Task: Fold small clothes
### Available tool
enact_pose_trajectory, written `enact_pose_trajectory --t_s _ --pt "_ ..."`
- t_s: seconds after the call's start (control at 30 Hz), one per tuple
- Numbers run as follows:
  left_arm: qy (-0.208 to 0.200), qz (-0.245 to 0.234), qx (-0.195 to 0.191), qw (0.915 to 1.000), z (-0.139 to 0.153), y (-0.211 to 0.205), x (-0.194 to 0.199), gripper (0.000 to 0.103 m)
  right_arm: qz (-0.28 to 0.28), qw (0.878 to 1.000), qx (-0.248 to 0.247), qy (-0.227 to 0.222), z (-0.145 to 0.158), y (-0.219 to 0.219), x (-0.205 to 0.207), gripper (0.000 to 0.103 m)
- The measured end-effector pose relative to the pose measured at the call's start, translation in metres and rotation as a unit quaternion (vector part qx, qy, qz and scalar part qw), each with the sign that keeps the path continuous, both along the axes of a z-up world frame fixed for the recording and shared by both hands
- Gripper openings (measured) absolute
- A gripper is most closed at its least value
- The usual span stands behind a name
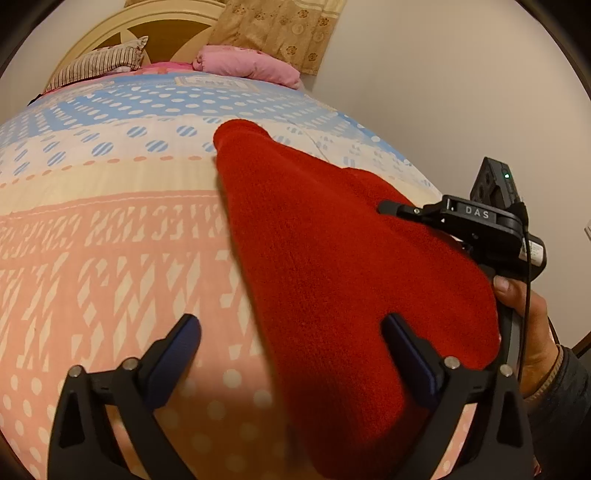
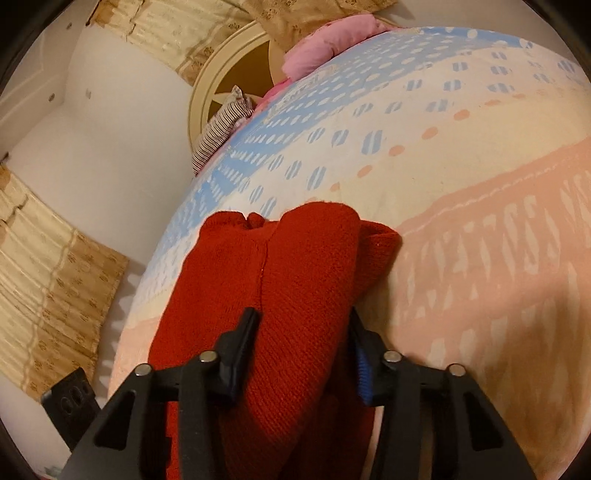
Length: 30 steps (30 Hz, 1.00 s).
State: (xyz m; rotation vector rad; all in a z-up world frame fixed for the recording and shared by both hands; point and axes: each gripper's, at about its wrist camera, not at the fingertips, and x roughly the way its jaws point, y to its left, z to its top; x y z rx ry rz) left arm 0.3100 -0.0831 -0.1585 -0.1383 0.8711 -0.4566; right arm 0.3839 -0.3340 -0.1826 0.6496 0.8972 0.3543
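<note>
A red knit garment (image 1: 332,258) lies on the patterned bedspread (image 1: 110,240), stretched from the far middle toward the near right. My left gripper (image 1: 291,332) is open just above the bed, its left finger over bare bedspread and its right finger (image 1: 406,343) over the red knit. The right gripper (image 1: 476,225) shows at the garment's right edge. In the right wrist view, my right gripper (image 2: 303,325) is shut on a bunched fold of the red garment (image 2: 288,266), which rises between its fingers.
A striped pillow (image 1: 99,62) and a pink folded blanket (image 1: 251,64) lie at the head of the bed by the cream headboard (image 1: 155,33). A white wall (image 1: 443,92) and beige curtain (image 1: 280,26) are to the right. The bed's right edge runs close to the garment.
</note>
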Motion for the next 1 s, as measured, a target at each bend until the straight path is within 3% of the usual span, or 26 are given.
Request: enact_pose_trajectory --t_s 0.13,0.27,0.5,1.0 --pt "0.001 -0.014 -0.009 0.9999 0.001 -0.002 -0.002 0.087 -0.003 1.000 0.008 0.000 -0.001 -0.002 -0.002 0.038" --pt "0.005 -0.029 -0.024 0.9993 0.004 -0.006 -0.006 0.065 0.002 1.000 -0.005 -0.004 0.001 0.004 -0.001 0.036" --pt "-0.012 -0.022 0.008 0.9997 0.017 -0.017 -0.017 0.044 0.002 1.000 -0.020 -0.015 0.008 0.009 -0.007 0.032" --pt "-0.032 -0.007 0.024 0.9992 0.044 0.004 -0.049 0.038 0.027 0.998 0.008 -0.053 0.035 0.035 -0.042 0.031"
